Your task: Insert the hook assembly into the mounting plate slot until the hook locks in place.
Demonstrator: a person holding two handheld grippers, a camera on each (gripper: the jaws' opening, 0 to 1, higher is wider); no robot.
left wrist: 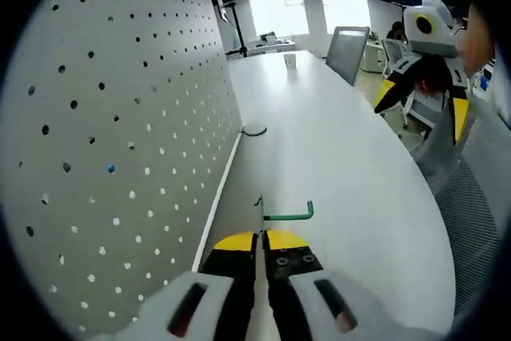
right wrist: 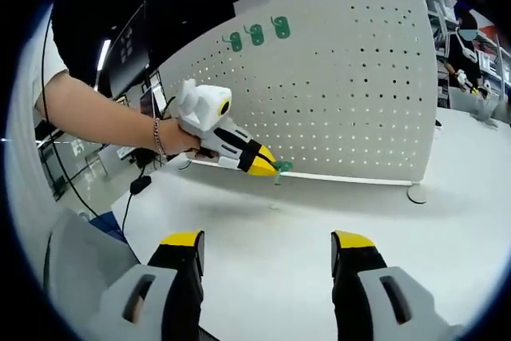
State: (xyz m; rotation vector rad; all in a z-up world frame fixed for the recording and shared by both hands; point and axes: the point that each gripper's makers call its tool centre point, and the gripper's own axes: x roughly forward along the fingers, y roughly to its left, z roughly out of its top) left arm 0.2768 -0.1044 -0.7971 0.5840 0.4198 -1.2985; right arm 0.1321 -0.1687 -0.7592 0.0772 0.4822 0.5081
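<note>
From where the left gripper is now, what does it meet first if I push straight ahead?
Likely only bare table: the left gripper, shut on the green hook, points along the pegboard rather than into it. Depth is hard to judge.

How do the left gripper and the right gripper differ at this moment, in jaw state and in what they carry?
The left gripper has its jaws shut on a green hook, close to the white pegboard; the right gripper has its jaws wide apart and carries nothing. The left one is low near the table; the right one is farther from the board. Both have yellow-tipped black jaws.
</note>
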